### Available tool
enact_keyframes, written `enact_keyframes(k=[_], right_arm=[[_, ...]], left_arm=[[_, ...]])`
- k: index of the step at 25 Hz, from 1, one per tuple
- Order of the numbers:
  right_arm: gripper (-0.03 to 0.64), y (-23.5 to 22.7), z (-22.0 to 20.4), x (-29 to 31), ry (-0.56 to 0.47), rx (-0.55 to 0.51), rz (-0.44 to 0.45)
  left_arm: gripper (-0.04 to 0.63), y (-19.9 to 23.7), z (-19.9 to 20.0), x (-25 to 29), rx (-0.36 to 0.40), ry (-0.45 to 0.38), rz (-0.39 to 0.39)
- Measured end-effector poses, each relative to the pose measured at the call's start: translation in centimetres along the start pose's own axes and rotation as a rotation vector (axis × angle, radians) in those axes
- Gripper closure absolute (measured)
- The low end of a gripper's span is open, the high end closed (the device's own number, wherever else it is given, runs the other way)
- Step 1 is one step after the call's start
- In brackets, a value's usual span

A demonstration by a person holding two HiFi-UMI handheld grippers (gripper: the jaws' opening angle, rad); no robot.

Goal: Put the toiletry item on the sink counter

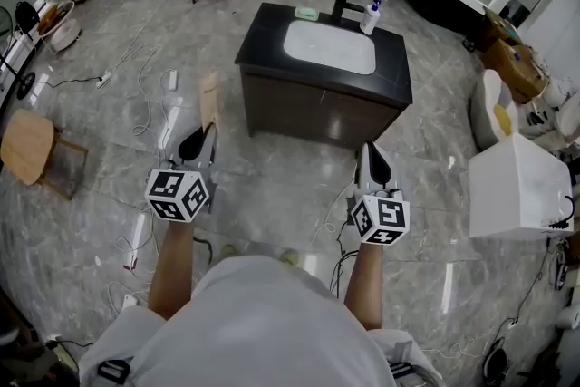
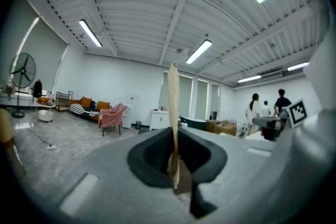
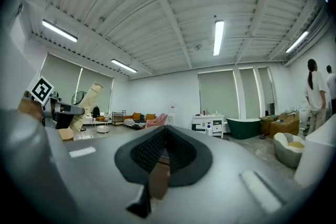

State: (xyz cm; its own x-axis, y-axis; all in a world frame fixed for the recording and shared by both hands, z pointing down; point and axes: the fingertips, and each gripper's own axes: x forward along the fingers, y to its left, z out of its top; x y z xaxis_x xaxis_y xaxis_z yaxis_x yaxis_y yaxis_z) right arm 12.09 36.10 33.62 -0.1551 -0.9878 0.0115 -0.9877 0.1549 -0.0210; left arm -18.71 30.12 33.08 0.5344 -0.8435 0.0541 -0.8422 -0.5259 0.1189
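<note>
Tube point(image 1: 209, 100): stands up from left gripper point(image 1: 200, 143), fingers point(image 2: 152, 157) nipped on its base, well short of table point(image 1: 264, 30). Right gripper point(image 1: 372, 160): fingers together, empty. Handling: carry level, lay on bare top beside sink point(image 1: 329, 46), clear of bottle point(image 1: 371, 16).

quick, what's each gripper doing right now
left gripper: closed on a beige tube
right gripper: closed, nothing in it

The shirt point(image 1: 263, 322) at six o'clock is pale grey and short-sleeved. The left tongs point(image 1: 205, 133) and right tongs point(image 1: 366, 149) are grey and black-jawed, each with a black-and-white marker cube point(image 1: 177, 195).
</note>
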Motion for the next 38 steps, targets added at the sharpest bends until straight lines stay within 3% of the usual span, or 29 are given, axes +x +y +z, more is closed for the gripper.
enact_keyframes(k=[10, 19, 28, 38], right_arm=[[0.614, -3.8, -0.6, -0.6, -0.021, 0.031, 0.079], [0.614, -4.2, -1.1, 0.8, -0.014, 0.009, 0.117], [0.614, -5.2, -2.5, 6.7, 0.013, -0.011, 0.069], [0.614, -5.4, -4.1, 20.0, 0.044, -0.017, 0.024]], left_arm=[[0.577, -4.1, -1.6, 0.5, 0.015, 0.003, 0.053], [0.577, -4.5, -2.7, 2.0, 0.019, 0.003, 0.053], [0.577, -0.6, -4.2, 8.2, -0.011, 0.028, 0.012], [0.577, 8.4, -4.6, 19.4, -0.034, 0.059, -0.017]])
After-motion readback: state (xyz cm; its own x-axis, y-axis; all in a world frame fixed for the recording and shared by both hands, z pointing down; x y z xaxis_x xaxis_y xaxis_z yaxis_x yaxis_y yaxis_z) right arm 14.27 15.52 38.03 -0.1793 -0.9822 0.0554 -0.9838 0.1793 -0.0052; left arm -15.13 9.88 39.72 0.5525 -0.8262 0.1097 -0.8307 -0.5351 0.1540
